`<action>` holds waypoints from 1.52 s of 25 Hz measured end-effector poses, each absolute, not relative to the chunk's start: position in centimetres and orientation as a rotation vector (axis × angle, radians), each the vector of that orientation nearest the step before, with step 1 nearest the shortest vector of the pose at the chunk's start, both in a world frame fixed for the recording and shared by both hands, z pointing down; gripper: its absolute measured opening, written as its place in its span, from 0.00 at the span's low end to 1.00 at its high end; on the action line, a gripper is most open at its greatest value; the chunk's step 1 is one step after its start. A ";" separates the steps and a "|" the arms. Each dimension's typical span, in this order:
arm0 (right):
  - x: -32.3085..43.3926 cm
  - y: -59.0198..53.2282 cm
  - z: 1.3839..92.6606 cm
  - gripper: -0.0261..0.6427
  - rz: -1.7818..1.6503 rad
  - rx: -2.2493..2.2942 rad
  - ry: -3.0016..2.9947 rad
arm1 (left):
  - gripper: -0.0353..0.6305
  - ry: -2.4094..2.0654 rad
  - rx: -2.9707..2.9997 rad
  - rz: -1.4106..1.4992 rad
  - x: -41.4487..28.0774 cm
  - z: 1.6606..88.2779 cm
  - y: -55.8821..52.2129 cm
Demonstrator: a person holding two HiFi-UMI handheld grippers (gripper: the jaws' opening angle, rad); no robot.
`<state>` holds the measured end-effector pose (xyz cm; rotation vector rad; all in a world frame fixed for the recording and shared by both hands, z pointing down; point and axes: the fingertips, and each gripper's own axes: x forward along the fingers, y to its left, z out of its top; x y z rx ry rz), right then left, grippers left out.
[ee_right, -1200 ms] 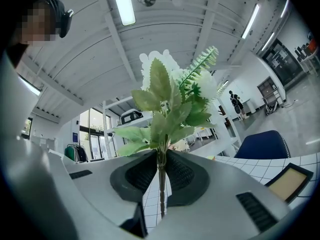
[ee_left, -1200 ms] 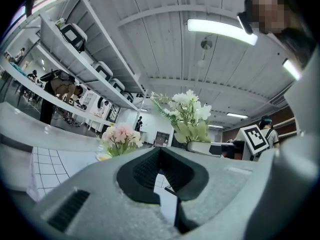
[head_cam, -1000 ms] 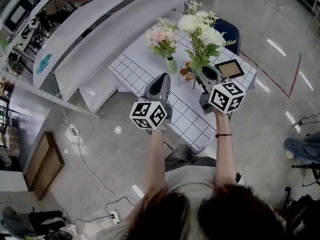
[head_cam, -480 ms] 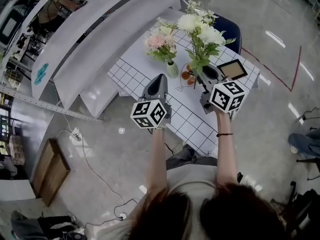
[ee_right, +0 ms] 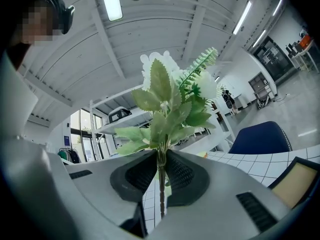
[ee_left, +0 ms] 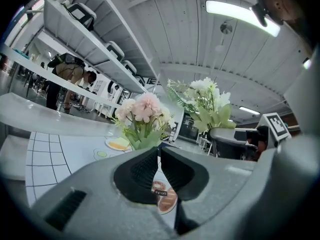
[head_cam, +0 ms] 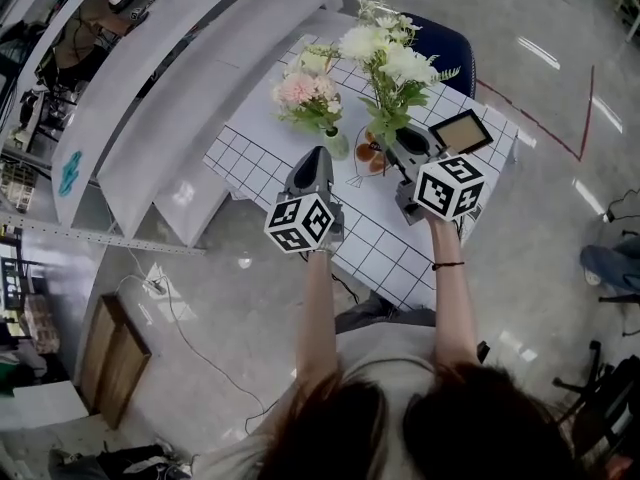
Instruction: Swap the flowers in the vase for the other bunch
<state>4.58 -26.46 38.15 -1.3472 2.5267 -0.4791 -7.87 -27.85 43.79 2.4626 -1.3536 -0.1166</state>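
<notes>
The vase (head_cam: 336,144) stands toward the far side of the table (head_cam: 380,243), and the pink flowers (head_cam: 298,90) are still in it, so the swap is not yet done. The other bunch (head_cam: 385,53) — white blooms with green leaves — stands upright in your right gripper (ee_right: 160,159). Its jaws are clenched on the stems below the leaves, and the stem ends poke out underneath. Gripping low like that probably keeps those ends free to slide into the vase. The bunch hangs just to the right of the vase, over a small dish (head_cam: 372,154).

Your left gripper (ee_left: 159,154) points level at the pink flowers, jaws pressed together with nothing between them. It will likely have to open before it can pull them out, and the vase looks light enough to tip if the stems drag.

The table wears a white cloth ruled in dark squares — a picture frame (head_cam: 459,132) lies near its right edge. A blue chair (head_cam: 452,53) stands behind it and long white shelves (head_cam: 170,78) run along the left. A cable (head_cam: 190,338) trails over the glossy grey floor (head_cam: 520,268).
</notes>
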 end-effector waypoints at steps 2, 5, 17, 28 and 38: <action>4.7 -26.8 38.5 0.11 -0.487 -1.353 2.525 | 0.07 -1.345 2.458 -0.112 -7.7 44.4 -28.3; 4.8 -27.1 39.0 0.11 -0.501 -1.358 2.521 | 0.07 -1.343 2.443 -0.102 -7.6 45.2 -28.8; 5.8 -28.5 39.9 0.11 -0.522 -1.379 2.508 | 0.09 -1.346 2.409 -0.098 -7.7 47.0 -31.3; 6.1 -29.4 40.9 0.11 -0.547 -1.393 2.501 | 0.19 -1.329 2.370 -0.074 -7.4 48.9 -32.8; 6.7 -29.7 41.5 0.11 -0.561 -1.419 2.490 | 0.30 -1.323 2.385 -0.002 -6.9 49.9 -33.9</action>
